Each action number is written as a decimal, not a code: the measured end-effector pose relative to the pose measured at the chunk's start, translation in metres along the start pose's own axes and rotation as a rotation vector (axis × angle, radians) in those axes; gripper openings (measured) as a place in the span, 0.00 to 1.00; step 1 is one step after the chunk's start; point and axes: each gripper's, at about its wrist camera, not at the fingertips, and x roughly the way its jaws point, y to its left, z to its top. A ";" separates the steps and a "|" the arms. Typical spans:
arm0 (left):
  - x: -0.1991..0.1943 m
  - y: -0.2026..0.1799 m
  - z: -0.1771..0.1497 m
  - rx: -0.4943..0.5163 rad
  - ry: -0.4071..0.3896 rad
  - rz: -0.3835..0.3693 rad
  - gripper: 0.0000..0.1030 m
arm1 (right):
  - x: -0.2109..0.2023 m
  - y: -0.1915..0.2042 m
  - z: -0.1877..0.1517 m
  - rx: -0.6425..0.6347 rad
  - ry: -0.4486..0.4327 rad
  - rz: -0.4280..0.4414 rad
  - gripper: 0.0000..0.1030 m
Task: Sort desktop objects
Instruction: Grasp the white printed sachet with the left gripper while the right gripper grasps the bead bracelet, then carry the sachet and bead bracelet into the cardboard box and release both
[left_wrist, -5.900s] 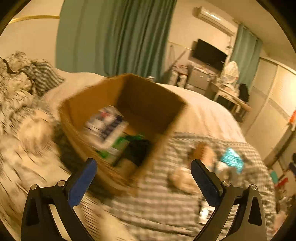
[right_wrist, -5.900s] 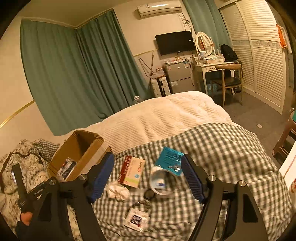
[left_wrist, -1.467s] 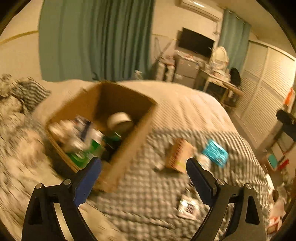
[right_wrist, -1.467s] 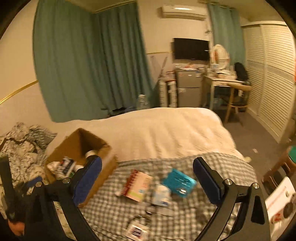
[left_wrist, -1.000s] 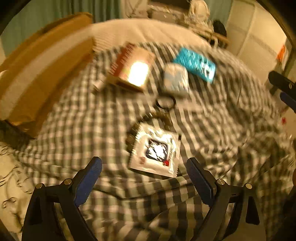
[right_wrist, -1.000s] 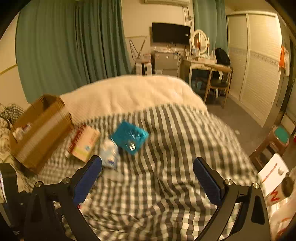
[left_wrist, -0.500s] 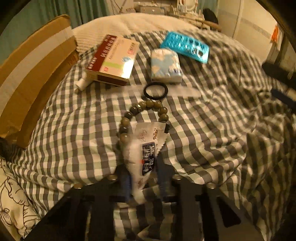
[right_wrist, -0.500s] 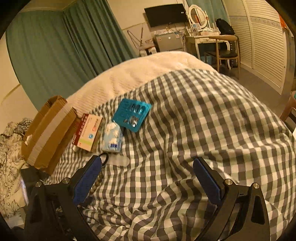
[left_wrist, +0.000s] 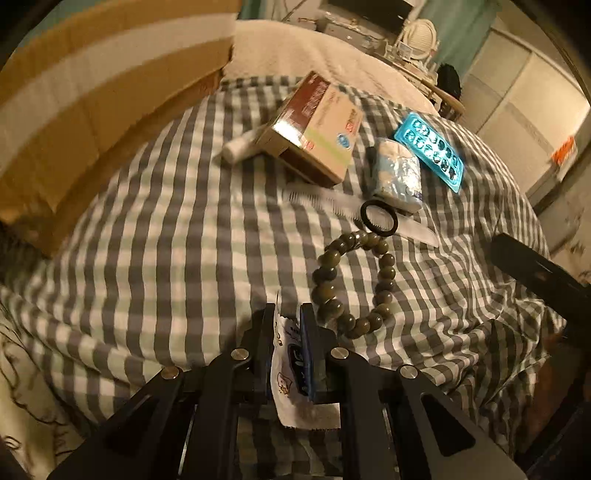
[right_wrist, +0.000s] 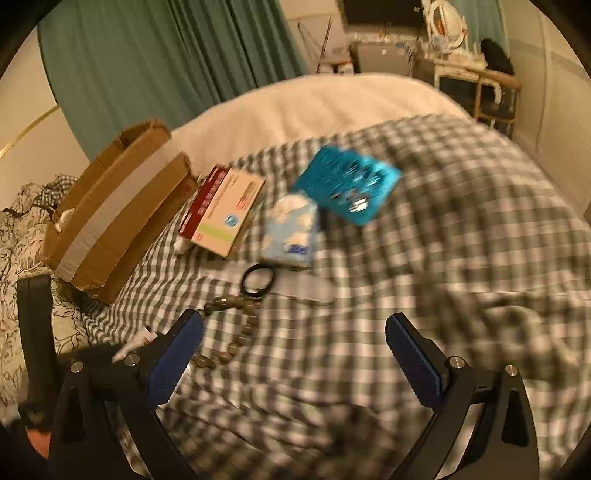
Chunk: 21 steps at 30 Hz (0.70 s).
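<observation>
My left gripper (left_wrist: 290, 314) is closing its jaws on a white printed sachet (left_wrist: 291, 369), whose edge is pinched upright between the pads just above the checked blanket. A ring of olive beads (left_wrist: 354, 280) lies right beside it, with a black hair tie (left_wrist: 379, 218) and a clear comb (left_wrist: 325, 199) beyond. My right gripper (right_wrist: 294, 323) hovers open over the blanket with nothing between its fingers; the bead bracelet (right_wrist: 236, 332) is by its left finger. The sachet's tip (right_wrist: 136, 341) shows at lower left.
An open cardboard box (right_wrist: 118, 206) stands at the left on the bed. A red and beige carton (right_wrist: 225, 210), a blue tissue pack (right_wrist: 291, 229) and a teal blister pack (right_wrist: 347, 184) lie in a row. A small white bottle (left_wrist: 240, 146) pokes out from under the carton.
The left gripper dropped from the box to the sachet and closed on it, then lifted it off the beads. The right gripper swung down and nearer to the blanket.
</observation>
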 end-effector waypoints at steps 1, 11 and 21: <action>-0.001 0.003 -0.002 -0.012 0.001 -0.018 0.12 | 0.007 0.004 0.001 0.003 0.010 -0.011 0.96; -0.004 0.016 -0.019 -0.062 0.041 -0.116 0.14 | 0.098 0.040 -0.010 -0.086 0.227 -0.030 0.60; -0.047 0.011 -0.044 -0.030 -0.120 -0.158 0.06 | 0.057 0.045 -0.032 -0.107 0.119 0.034 0.11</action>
